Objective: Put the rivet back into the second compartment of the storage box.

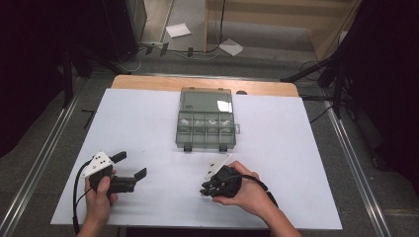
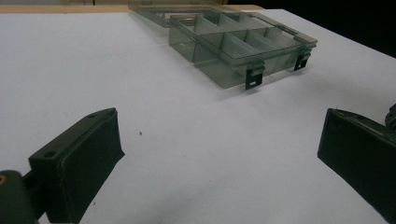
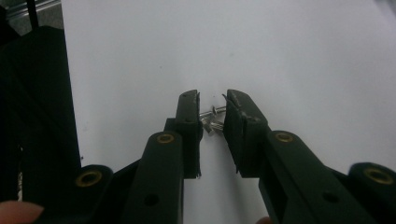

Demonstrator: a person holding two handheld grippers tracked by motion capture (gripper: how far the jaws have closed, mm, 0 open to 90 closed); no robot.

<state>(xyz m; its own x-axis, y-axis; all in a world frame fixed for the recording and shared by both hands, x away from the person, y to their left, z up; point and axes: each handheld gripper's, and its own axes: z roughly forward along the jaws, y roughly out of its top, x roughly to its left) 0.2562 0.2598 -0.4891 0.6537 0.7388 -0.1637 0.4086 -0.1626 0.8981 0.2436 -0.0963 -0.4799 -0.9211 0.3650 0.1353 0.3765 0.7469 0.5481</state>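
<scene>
Right gripper (image 3: 212, 116) fingers nearly together around what look like small screws (image 3: 211, 119) lying crosswise between them, near the tabletop's (image 1: 148, 123) front edge; left gripper (image 1: 131, 165) fingers wide apart, farther off.

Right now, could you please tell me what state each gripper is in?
Left gripper: open, nothing between its fingers.
Right gripper: nearly closed around small silver metal screws; whether the pads press them cannot be told.
</scene>
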